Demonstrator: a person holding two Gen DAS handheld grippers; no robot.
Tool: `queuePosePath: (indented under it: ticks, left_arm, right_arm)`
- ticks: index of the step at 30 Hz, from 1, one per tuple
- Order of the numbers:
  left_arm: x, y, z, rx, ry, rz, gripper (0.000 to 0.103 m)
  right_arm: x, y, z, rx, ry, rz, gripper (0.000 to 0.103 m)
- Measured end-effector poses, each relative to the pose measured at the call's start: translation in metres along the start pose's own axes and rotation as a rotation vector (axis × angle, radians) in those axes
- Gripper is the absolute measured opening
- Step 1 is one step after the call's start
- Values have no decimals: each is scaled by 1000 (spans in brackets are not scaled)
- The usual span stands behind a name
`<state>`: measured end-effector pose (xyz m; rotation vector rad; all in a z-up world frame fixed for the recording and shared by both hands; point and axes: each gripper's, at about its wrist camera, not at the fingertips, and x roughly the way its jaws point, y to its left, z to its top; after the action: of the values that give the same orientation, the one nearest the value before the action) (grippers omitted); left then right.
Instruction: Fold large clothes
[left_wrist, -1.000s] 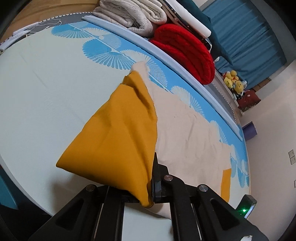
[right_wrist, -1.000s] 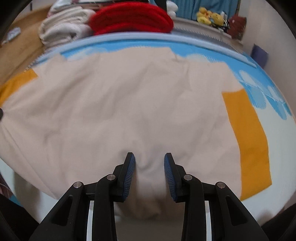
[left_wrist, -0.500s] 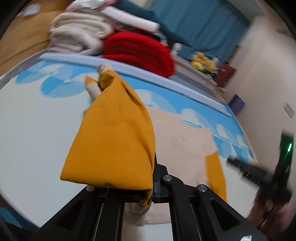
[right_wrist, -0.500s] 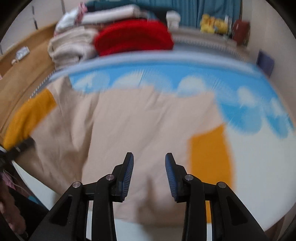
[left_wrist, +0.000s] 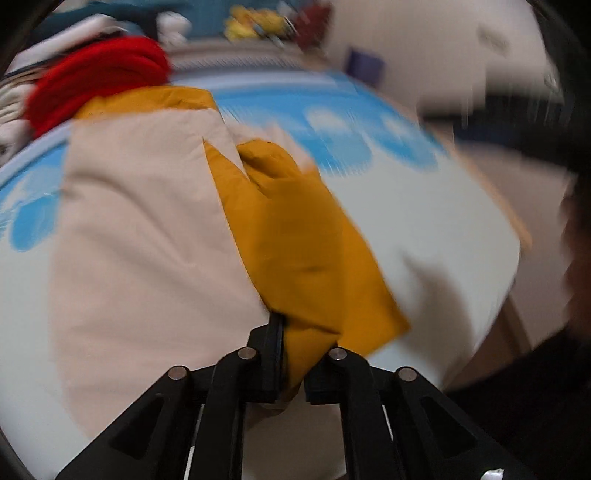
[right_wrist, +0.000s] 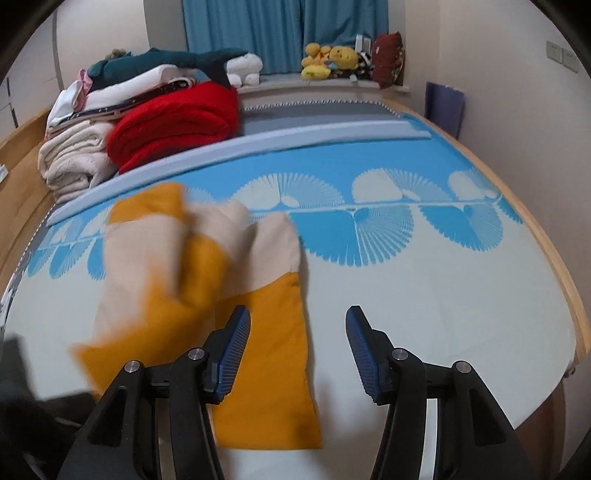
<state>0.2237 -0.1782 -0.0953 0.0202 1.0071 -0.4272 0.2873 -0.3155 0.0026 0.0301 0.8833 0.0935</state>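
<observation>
A large beige garment (left_wrist: 140, 229) with mustard-yellow bands lies on the bed, one side folded over the other. My left gripper (left_wrist: 293, 354) is shut on its yellow edge (left_wrist: 295, 236) and holds it raised over the cloth; this view is blurred. In the right wrist view the garment (right_wrist: 207, 251) lies bunched at the left, with a flat yellow band (right_wrist: 269, 350) reaching the near edge. My right gripper (right_wrist: 295, 347) is open and empty, its left finger (right_wrist: 232, 343) over that yellow band.
The bed (right_wrist: 424, 288) has a white and blue fan-patterned sheet. A red blanket (right_wrist: 177, 122) and folded cream and white bedding (right_wrist: 77, 158) are stacked at the back left. Plush toys (right_wrist: 328, 59) sit by blue curtains. The wooden bed edge (right_wrist: 565, 280) curves on the right.
My left gripper has carried the yellow edge across to the right, folding the garment over itself. My right gripper has opened wider and drawn back to the right, off the cloth's middle.
</observation>
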Motion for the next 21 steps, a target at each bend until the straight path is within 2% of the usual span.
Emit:
queuePosePath:
  ticks: [1,3,5,8,10,11,14,18,20,21]
  left_arm:
    - [11,-5,-5,24,37,1,13]
    - [15,-8,-8,46,68,11,28]
    - [3,-8,-8,51,63,-18,47]
    - [-38,6,-5,1,41,-112,59]
    - [-66,22,-2,-15,21,-124,61]
    - [-73,24,0,-16,19,-104,62]
    - [-103,59,8,-15,13,17,62]
    - [-126,117,7,-36,0,150,65]
    - [-126,137,4,-45,-23,216,68]
    - [-124,145,0,-62,-37,241,69]
  right_arm:
    - [0,-1,-1,1,7,10,55]
    - [0,-7,-7,22,22,52,55]
    - [10,-9,-11,62,60,121,58]
    - [36,-3,-23,109,159,206,61]
    - [53,2,-26,136,210,285,63]
    - [59,7,-29,139,233,312,64]
    - [84,27,-41,113,365,349,65]
    - [109,53,-62,26,505,292,65]
    - [117,60,-69,-20,544,237,65]
    - [119,62,-71,-25,552,239,65]
